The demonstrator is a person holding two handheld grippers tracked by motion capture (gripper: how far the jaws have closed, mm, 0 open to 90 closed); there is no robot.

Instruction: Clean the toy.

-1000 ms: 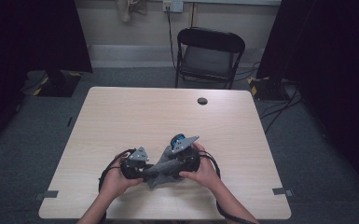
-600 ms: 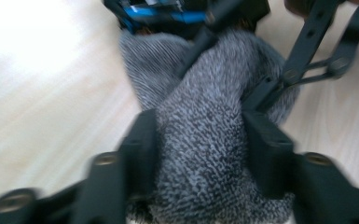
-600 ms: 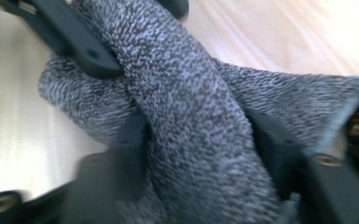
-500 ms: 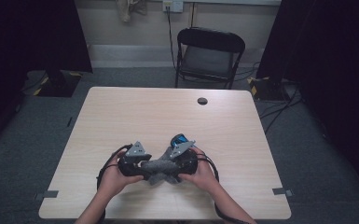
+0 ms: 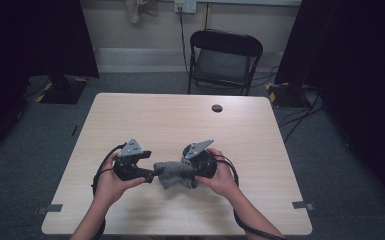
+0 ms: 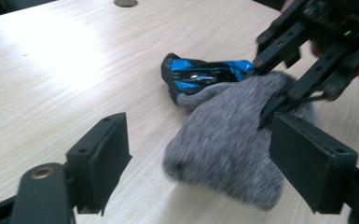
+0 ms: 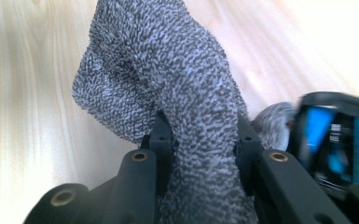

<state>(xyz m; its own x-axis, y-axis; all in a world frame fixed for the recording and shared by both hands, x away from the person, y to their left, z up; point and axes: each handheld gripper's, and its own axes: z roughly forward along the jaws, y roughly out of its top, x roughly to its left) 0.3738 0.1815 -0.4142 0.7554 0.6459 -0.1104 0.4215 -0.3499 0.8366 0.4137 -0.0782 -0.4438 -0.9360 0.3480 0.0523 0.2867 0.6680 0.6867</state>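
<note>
A grey knitted sock hangs between the two grippers just above the wooden table. My right gripper is shut on it after just closing, and the sock bulges out past the jaws. My left gripper has just been opening and is open: the sock lies ahead between the jaws, untouched by the pads. From the high view, the left gripper sits left of the sock and the right gripper right of it. A blue and black object lies on the table behind the sock, next to the right gripper.
A small black round cap sits in the tabletop near its far edge. A black folding chair stands behind the table. Cables trail from both grippers toward the near edge.
The left jaws have opened and let go of the sock, while the right jaws have closed on it. Both hands have risen a little and drawn slightly apart.
</note>
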